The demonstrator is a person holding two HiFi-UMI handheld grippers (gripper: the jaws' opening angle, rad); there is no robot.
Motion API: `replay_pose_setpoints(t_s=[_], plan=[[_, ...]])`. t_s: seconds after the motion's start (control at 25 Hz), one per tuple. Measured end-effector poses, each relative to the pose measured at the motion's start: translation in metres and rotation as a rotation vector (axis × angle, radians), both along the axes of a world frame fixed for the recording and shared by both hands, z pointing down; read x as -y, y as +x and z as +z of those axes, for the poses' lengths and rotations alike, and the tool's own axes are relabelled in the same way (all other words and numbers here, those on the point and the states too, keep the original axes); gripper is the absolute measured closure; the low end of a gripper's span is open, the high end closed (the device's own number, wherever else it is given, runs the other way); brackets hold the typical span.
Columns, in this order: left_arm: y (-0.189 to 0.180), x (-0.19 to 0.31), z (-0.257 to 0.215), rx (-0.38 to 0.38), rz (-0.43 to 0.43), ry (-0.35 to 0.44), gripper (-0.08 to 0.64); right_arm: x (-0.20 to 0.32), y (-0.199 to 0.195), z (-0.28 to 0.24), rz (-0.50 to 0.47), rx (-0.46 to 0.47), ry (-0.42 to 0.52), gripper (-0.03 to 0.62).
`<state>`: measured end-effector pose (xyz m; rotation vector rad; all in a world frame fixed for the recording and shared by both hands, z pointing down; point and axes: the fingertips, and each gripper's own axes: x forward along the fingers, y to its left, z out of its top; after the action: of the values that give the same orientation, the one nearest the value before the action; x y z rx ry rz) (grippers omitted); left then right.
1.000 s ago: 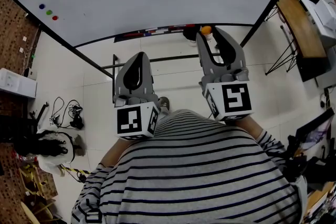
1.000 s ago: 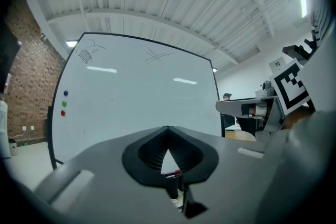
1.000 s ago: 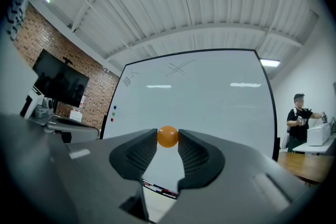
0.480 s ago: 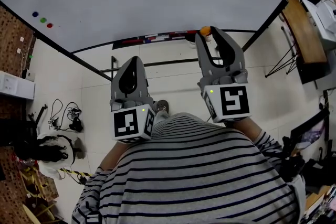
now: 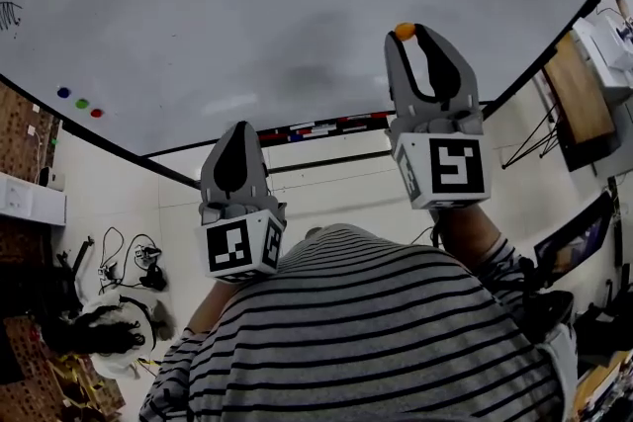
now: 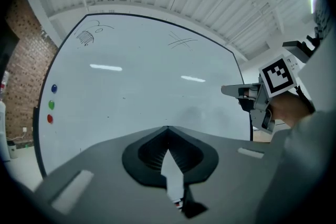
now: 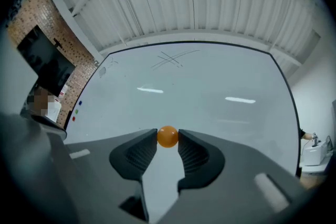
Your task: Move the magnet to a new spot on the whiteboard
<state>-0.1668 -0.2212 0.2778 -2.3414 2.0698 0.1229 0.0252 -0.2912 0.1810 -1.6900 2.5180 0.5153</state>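
A small round orange magnet (image 7: 168, 137) is pinched between the tips of my right gripper (image 7: 168, 139), which is shut on it. In the head view the orange magnet (image 5: 405, 31) shows at the tip of the right gripper (image 5: 407, 37), raised in front of the lower part of the whiteboard (image 5: 297, 5). My left gripper (image 5: 235, 141) hangs lower and to the left, shut with nothing in it; its jaws meet tip to tip in the left gripper view (image 6: 168, 128). Whether the magnet touches the board I cannot tell.
Blue (image 5: 63, 93), green (image 5: 81, 103) and red (image 5: 97, 113) magnets sit in a row at the board's left edge. A marker tray (image 5: 326, 127) runs along the board's bottom. Scribbles mark the board's upper area (image 7: 170, 58). A wooden table (image 5: 577, 84) stands at the right.
The right gripper has risen with the orange magnet from the tray level up in front of the board. The left gripper has stayed low and shut.
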Motion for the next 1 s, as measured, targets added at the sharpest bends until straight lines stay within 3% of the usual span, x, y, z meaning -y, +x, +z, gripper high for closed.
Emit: replay_pose_setpoints(t_s=[0.28,0.52,0.8,1.0], plan=[[-0.047,0.054,0.001,-0.006,0.004,0.002,0.545,0.075,-0.019,-0.015,0.083,-0.024,0.051,0.468],[-0.069,0.075,0.01,-0.024,-0.011,-0.026,0.545,0.092,-0.021,-0.017,0.14,-0.004,0.086,0.468],[-0.055,0.074,0.014,-0.015,0.027,-0.016,0.545,0.083,-0.02,-0.015,0.11,0.016,0.1,0.477],[-0.026,0.046,0.008,-0.009,0.028,0.001,0.545,0.035,-0.005,-0.012,0.05,0.057,0.072,0.476]])
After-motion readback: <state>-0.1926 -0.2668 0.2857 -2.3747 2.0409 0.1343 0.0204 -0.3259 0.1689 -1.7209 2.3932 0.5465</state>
